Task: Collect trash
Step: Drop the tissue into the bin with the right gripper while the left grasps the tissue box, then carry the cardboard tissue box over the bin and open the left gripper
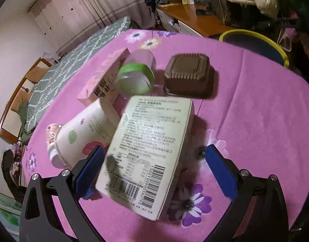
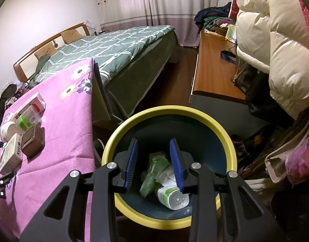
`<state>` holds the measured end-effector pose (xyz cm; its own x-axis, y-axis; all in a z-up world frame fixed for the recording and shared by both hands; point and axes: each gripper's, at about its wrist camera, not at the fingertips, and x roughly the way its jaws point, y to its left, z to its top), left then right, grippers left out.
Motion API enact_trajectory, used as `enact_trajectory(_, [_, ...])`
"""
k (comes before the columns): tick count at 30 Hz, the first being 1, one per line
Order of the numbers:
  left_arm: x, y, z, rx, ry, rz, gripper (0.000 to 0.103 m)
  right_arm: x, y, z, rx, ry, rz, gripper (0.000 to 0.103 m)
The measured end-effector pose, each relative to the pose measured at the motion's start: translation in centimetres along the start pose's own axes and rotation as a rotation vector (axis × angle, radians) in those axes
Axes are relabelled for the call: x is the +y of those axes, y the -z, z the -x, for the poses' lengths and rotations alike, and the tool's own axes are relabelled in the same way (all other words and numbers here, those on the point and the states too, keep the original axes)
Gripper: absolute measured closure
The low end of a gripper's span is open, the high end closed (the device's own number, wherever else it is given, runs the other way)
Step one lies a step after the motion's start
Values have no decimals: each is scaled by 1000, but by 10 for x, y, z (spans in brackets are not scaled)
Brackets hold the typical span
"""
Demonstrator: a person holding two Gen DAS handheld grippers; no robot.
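Observation:
Trash lies on the pink flowered table (image 1: pixel 255 111). A pale green carton (image 1: pixel 146 155) with a barcode lies between the wide-open pads of my left gripper (image 1: pixel 154 169), touching neither that I can see. Behind it are a paper cup (image 1: pixel 81 135) on its side, a pink box (image 1: pixel 106 76), a green-lidded jar (image 1: pixel 136 74) and a brown plastic tray (image 1: pixel 188 74). My right gripper (image 2: pixel 153 161) is open and empty above the yellow-rimmed bin (image 2: pixel 194 113), which holds a green wrapper (image 2: pixel 154 169), tissue and a bottle (image 2: pixel 172 195).
The bin's rim (image 1: pixel 255 38) stands beyond the table's far right edge. A bed (image 2: pixel 114 46) lies behind the table, a wooden desk (image 2: pixel 213 70) with clothes and a white puffy coat (image 2: pixel 265 30) to the right. Bags crowd the floor right of the bin.

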<state>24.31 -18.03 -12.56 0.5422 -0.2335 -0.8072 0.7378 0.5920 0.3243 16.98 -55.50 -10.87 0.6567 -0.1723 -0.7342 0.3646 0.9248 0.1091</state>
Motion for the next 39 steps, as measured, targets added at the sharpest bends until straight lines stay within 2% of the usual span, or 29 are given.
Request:
enact_trajectory(4, [13,-2,-5,-3,51,37,5,-2,0,-1,6,-10,-3,71])
enact_trajectory(6, [23,-6,-12,12,119,59,5,-3,0,-1,8,-15,-4,71])
enact_trajectory(9, [27,-5,-21,39,179,65,5,-4,1,-2,8,-17,-5,71])
enact_trajectory(10, [27,-4,-20,32,188,70,9,-4,1,-2,9,-19,-5,71])
enact_trajectory(11, [29,-3,-18,27,197,83,20,-4,1,-3,9,-20,-6,71])
enact_trajectory(14, [31,-1,-7,12,248,124,24,-7,3,-3,9,-25,-9,71])
enact_trajectory(21, [-4,-8,27,-25,208,120,26,-12,6,2,-8,-37,-17,71])
enact_trajectory(25, [-34,-30,46,-56,205,91,27,-23,10,11,-26,-40,-33,71])
enact_trajectory(30, [-72,-74,58,-105,250,43,27,-46,16,25,-54,-37,-66,71])
enact_trajectory(39, [-145,-172,33,-138,362,-36,27,-92,27,48,-92,-7,-133,71])
